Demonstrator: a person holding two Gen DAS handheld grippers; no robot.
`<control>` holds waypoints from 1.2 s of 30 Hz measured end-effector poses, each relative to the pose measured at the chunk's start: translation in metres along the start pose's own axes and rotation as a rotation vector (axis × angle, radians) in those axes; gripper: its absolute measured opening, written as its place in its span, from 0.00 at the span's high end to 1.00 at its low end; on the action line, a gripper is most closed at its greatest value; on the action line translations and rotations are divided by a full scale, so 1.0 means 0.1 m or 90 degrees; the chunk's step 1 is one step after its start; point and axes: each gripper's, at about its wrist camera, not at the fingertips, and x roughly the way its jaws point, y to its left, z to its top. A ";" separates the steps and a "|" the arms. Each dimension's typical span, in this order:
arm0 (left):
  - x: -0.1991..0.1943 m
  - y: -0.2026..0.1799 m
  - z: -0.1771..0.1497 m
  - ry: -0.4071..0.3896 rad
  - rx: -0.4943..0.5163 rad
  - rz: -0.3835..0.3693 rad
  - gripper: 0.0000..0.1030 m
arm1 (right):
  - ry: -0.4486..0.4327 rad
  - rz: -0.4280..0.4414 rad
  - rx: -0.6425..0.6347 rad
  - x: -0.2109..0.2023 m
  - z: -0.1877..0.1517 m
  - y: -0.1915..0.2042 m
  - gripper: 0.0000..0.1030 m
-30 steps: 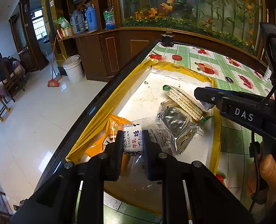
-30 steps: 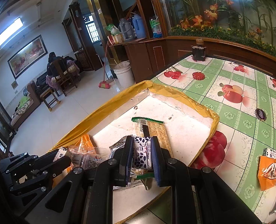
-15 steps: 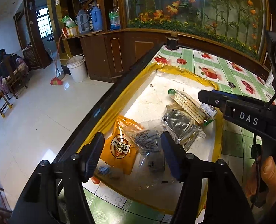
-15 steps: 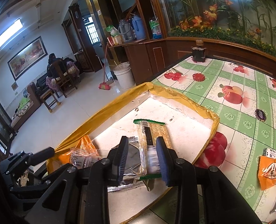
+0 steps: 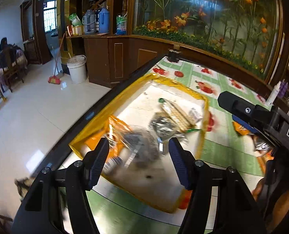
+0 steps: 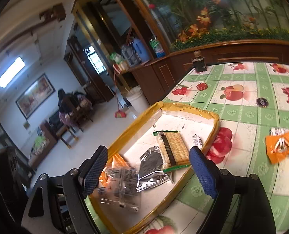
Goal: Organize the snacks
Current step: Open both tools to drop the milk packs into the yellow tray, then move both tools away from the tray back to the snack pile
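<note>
A white tray with a yellow rim [image 6: 183,107] [image 5: 201,97] lies at the table's left edge. It holds a cracker pack [image 6: 171,148] [image 5: 175,113], a silver packet [image 6: 152,167] [image 5: 162,124], a clear packet [image 6: 121,183] [image 5: 138,146], an orange packet [image 6: 117,159] [image 5: 117,124] and a small white packet [image 6: 197,140]. My left gripper [image 5: 138,152] hangs open above the tray's near end with nothing between its fingers. My right gripper [image 6: 149,163] is above the tray, its jaws opening and empty. In the left wrist view it reaches in from the right [image 5: 242,113].
An orange packet [image 6: 283,144] and other wrappers lie on the fruit-print tablecloth [image 6: 242,117] right of the tray. A dark jar [image 6: 199,64] stands at the table's far end. The table's left edge drops to a tiled floor with a white bucket [image 5: 77,68].
Both grippers were shut on small white packets and have opened. The packets dropped into the tray. Both grippers have drawn back and risen a little, and the right one has rolled.
</note>
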 end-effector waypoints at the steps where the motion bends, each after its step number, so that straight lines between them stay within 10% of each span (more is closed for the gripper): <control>1: -0.03 -0.06 -0.04 -0.001 -0.004 -0.009 0.39 | -0.012 0.001 0.014 -0.07 -0.02 -0.02 0.15; 15: -0.48 -1.31 -0.47 0.017 0.139 -0.142 0.39 | -0.327 -0.043 0.236 -1.74 -0.21 -0.64 0.09; 27: -0.80 -1.76 -0.64 0.053 0.095 -0.283 0.39 | -0.515 -0.129 0.307 -2.72 -0.54 -0.89 0.04; 36: -0.67 -1.79 -0.54 -0.012 0.200 -0.164 0.39 | -0.443 -0.256 0.372 -3.32 -0.66 -1.38 0.03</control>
